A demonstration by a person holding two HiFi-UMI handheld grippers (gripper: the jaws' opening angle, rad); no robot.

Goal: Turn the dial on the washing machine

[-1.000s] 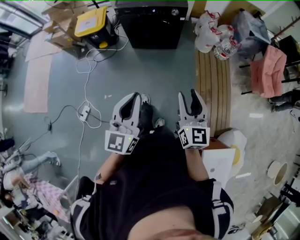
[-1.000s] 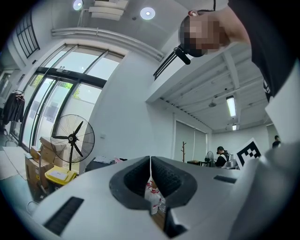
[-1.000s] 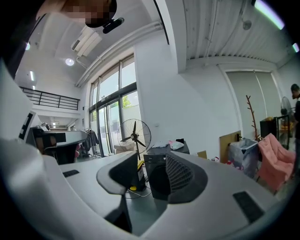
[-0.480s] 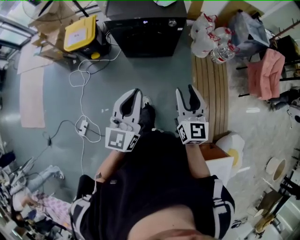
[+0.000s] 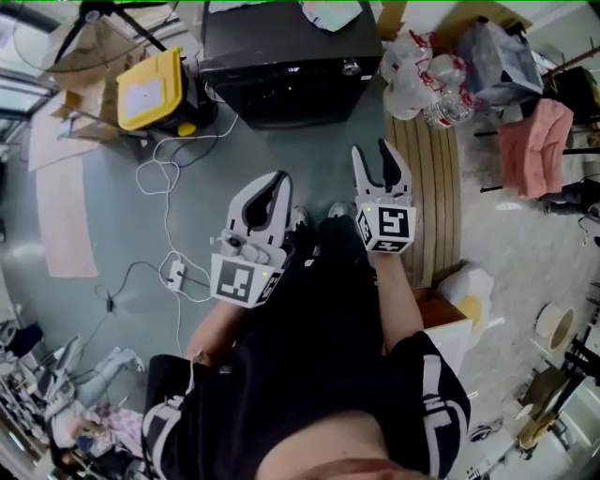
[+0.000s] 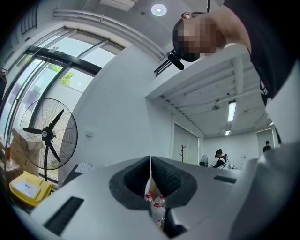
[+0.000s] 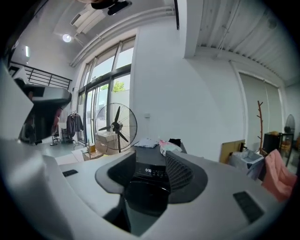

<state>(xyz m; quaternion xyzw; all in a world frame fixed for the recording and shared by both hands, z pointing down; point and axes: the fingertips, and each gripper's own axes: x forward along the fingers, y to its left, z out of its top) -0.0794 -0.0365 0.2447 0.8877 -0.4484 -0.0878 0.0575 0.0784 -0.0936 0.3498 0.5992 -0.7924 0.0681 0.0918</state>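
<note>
The washer (image 5: pixel 291 58), black, stands at the far edge of the floor (image 5: pixel 281 155), and the dial (image 5: pixel 351 67) is the small round knob at the right end of its front panel, to the right of the lit display (image 5: pixel 293 68). The person (image 5: pixel 309 375) holds both grippers out over the floor, well apart from the washer and touching nothing. The left gripper (image 5: pixel 274 180) is clenched: in the left gripper view its two pads (image 6: pixel 171 176) meet at the tips with nothing caught between them, and a fan (image 6: pixel 47 136) shows at the left of that view. The right gripper (image 5: pixel 372 153) is released and its jaws are opening. The right gripper view looks straight between them at the washer, far off, with only air between the pads (image 7: pixel 180 171); the dial is too small to make out there. Left of the washer, toward the floor's far left corner, sits a yellow box (image 5: pixel 150 89). From it white cables (image 5: pixel 169 178) loop down the floor to a power strip (image 5: pixel 176 274), which lies left of the left gripper. Right of the washer, white bags (image 5: pixel 412 66) lie at the far end of a wooden platform (image 5: pixel 427 178) that runs just beside the right gripper. A pink cloth (image 5: pixel 534 141) hangs further right, near the floor's right edge. A light cloth (image 5: pixel 333 11) lies on the washer's top
</note>
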